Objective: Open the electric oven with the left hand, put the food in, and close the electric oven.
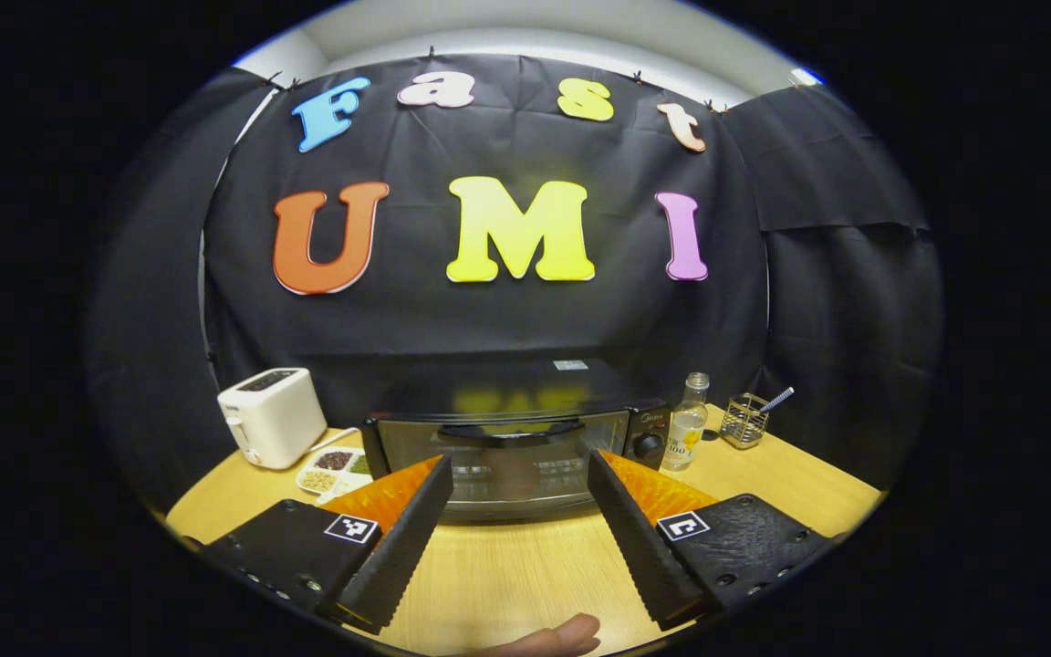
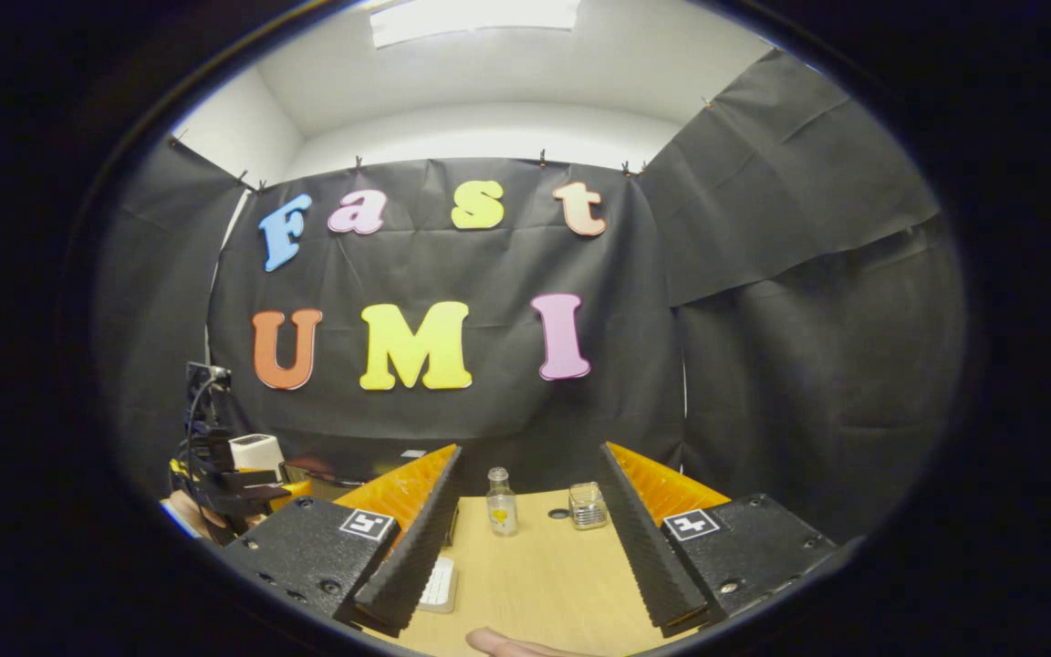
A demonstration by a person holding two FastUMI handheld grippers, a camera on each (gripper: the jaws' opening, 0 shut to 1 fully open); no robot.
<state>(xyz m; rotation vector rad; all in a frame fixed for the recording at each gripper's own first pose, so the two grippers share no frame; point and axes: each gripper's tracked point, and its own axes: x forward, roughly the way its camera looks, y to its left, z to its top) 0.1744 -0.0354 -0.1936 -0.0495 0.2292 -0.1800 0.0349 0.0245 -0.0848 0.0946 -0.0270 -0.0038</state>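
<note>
The electric oven (image 1: 507,461) stands at the middle of the wooden table (image 1: 525,566) with its glass door closed and a dark handle (image 1: 512,431) along the top. My left gripper (image 1: 519,459) is open just in front of that door, its fingers either side of the glass, touching nothing. A white divided dish of food (image 1: 334,467) lies left of the oven. My right gripper (image 2: 530,452) is open over the table's right part, holding nothing. In the right gripper view, the left gripper (image 2: 215,474) shows far off at the left.
A white toaster (image 1: 272,415) stands at the back left. Right of the oven are a small clear bottle (image 1: 688,422) and a glass holder with a straw (image 1: 744,420). A small white object (image 2: 441,584) lies partly under my right gripper's left finger.
</note>
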